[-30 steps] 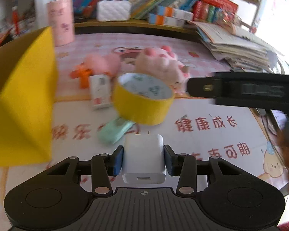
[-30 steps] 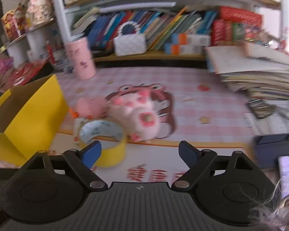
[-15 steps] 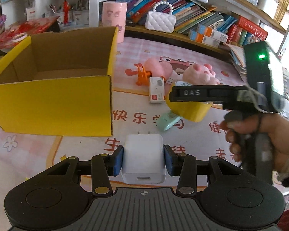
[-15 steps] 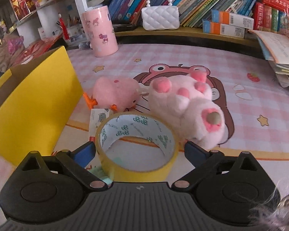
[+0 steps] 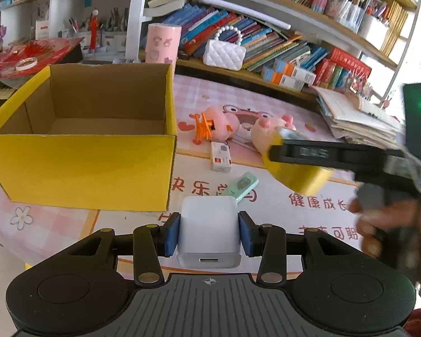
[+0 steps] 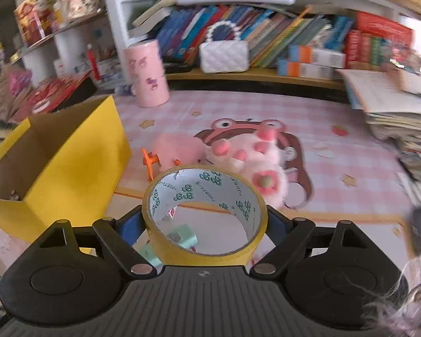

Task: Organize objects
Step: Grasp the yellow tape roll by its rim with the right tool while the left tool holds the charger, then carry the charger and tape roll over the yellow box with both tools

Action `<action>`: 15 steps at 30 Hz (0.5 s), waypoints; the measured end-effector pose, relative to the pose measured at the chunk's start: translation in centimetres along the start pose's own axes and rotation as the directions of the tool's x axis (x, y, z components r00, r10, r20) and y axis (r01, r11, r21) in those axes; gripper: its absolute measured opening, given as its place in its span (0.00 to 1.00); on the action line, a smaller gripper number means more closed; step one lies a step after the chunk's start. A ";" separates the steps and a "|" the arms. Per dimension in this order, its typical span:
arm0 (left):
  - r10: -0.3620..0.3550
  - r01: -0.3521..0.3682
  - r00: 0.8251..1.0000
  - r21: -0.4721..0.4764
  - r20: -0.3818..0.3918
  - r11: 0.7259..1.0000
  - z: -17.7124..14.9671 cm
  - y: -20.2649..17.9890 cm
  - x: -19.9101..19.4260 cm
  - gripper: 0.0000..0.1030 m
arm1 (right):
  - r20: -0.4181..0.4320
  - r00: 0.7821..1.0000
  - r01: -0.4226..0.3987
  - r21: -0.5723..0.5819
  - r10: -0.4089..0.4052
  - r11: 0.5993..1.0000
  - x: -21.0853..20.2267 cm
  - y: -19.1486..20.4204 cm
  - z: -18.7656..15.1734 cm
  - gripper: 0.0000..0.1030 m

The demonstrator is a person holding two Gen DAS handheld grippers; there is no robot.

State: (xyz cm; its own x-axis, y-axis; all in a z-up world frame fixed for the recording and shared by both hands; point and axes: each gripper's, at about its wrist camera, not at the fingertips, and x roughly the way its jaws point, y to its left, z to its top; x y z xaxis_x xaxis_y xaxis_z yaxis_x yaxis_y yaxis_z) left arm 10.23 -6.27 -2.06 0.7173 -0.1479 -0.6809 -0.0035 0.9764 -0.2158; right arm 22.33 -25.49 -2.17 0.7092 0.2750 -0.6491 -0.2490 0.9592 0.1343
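- Left gripper (image 5: 209,231) — clamped on white charger (image 5: 209,229), held above the table's near edge, just beside yellow box (image 5: 81,165).
- Right gripper (image 6: 205,221) — closed against yellow tape roll (image 6: 205,213), lifted off the table (image 6: 350,168).
- Pink plush (image 6: 249,165), mint stapler (image 5: 240,186) mid-table, right of box.

Open passage for you: bare desk (image 5: 280,219) mat along the near edge, right of the yellow box (image 5: 81,165). The box's open top is unobstructed. Obstacles mid-desk: mint green case (image 5: 240,186), white card box (image 5: 220,156), two pink plush toys (image 6: 247,165) touching. Far edge: pink cylinder (image 6: 147,74). Right edge: paper stack (image 6: 401,112).
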 end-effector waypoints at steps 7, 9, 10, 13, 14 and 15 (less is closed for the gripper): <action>-0.026 0.027 0.999 -0.025 0.023 0.999 -0.3 2.1 -1.2 0.40 | 0.022 0.998 0.065 0.046 -0.066 0.997 -5.2 2.1 -2.6 0.83; -0.033 0.034 0.999 -0.026 0.028 0.999 -0.6 2.7 -1.8 0.40 | 0.024 0.996 0.083 0.032 -0.084 0.996 -5.9 3.2 -3.4 0.83; -0.035 0.036 0.999 -0.027 0.030 0.999 -0.7 3.0 -2.1 0.40 | 0.020 0.996 0.090 0.026 -0.090 0.996 -6.1 3.7 -3.7 0.83; -0.035 0.036 0.999 -0.031 0.034 0.999 -1.2 4.2 -3.1 0.40 | 0.016 0.995 0.103 0.013 -0.103 0.995 -6.6 5.2 -4.4 0.83; -0.033 0.035 0.999 -0.035 0.035 0.999 -1.4 4.7 -3.4 0.40 | 0.017 0.994 0.105 0.007 -0.105 0.994 -6.9 5.8 -4.6 0.83; -0.032 0.033 0.999 -0.039 0.037 0.999 -1.6 5.2 -3.8 0.40 | 0.017 0.994 0.105 0.001 -0.105 0.995 -7.1 6.3 -4.8 0.83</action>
State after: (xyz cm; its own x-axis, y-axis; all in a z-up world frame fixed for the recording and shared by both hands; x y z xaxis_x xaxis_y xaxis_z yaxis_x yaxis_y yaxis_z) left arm 6.41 -0.85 -1.69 0.7424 -0.1728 -0.6473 -0.0068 0.9642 -0.2653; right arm 12.55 -21.67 -0.34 0.7427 0.1744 -0.6466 -0.1729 0.9827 0.0663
